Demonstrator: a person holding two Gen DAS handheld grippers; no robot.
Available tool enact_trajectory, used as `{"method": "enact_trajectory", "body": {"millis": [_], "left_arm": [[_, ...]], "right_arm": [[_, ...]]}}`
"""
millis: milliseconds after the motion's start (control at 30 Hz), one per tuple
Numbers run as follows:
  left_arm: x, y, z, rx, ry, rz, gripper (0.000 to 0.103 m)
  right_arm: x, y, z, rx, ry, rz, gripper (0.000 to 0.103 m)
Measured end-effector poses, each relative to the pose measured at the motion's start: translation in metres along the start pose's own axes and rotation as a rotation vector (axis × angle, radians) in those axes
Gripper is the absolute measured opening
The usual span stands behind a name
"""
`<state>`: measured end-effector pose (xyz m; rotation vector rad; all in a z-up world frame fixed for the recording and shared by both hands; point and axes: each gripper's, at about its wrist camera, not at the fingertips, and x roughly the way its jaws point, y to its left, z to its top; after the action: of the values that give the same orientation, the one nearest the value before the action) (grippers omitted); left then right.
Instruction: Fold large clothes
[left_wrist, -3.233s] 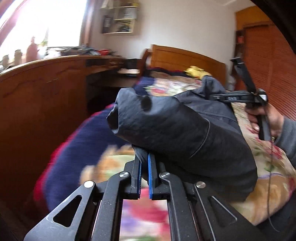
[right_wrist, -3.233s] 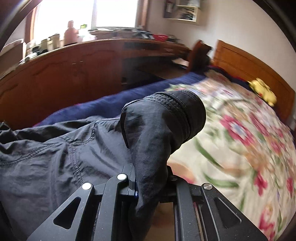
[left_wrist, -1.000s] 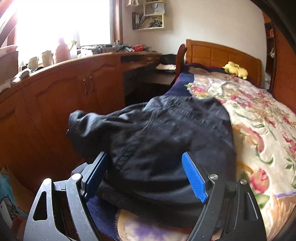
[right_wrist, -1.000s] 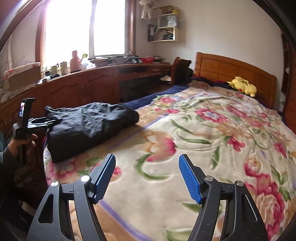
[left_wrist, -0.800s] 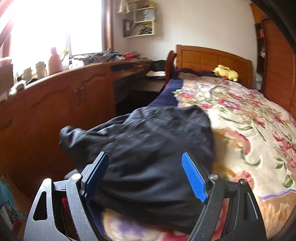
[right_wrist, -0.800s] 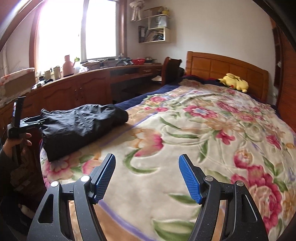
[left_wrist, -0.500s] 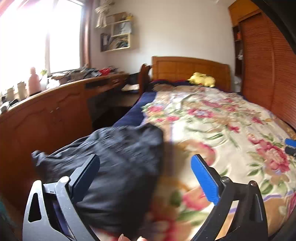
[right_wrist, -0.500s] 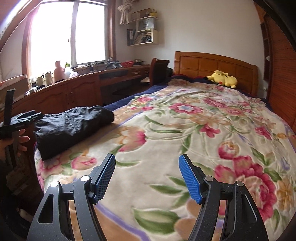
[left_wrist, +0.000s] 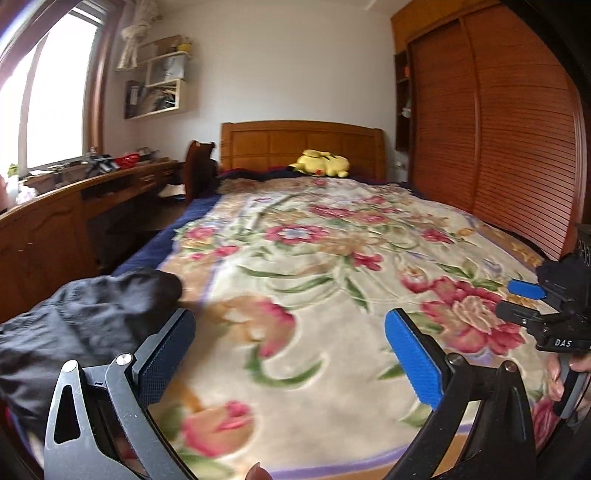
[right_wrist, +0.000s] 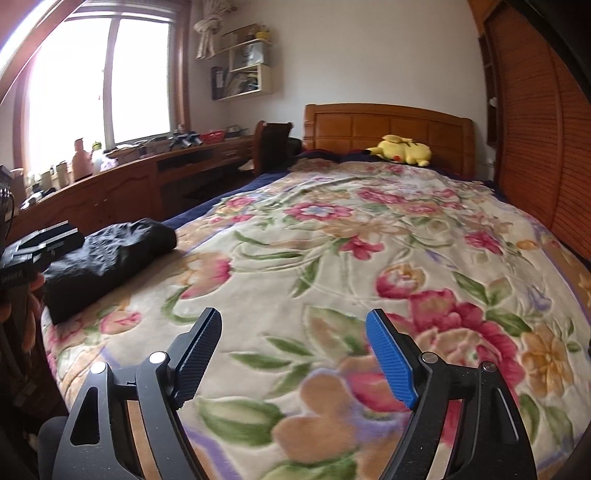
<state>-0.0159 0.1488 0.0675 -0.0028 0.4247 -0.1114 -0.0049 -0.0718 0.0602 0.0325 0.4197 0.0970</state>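
Since the folded black garment (right_wrist: 107, 254) already lies as a compact bundle at the left edge of the floral blanket (right_wrist: 369, 266), near the wooden desk (right_wrist: 122, 192), we judge this fold finished. Our left gripper (left_wrist: 288, 350) stands wide and empty just right of the bundle. The right gripper (right_wrist: 293, 354), further right, is opening with only blanket between its jaws. To finish well, we should draw both grippers clear without snagging the cloth.
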Motion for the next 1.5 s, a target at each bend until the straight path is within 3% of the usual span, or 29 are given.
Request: {"method": "enact_trajectory", "body": {"millis": [300,733,1100,1500], "left_arm": [[0.049,-0.059,-0.010,0.036,0.033,-0.026,0.102],[0.091,-0.113,-0.013,0.041,0.067,-0.059,0.102],[0.078,-0.144,-0.002,0.068,0.023,-0.081,0.102],[0.048,-0.143,0.009,0.042,-0.050,-0.066,0.102]], "right_arm": [[0.014,-0.025,-0.009,0.042,-0.002,-0.071,0.082],[0.024,-0.052,-0.009,0.055,-0.020,-0.151,0.082],[0.001,-0.058,-0.016,0.073,-0.081,-0.186,0.082],[-0.023,-0.052,-0.022,0.076,-0.169,-0.208,0.082]]}}
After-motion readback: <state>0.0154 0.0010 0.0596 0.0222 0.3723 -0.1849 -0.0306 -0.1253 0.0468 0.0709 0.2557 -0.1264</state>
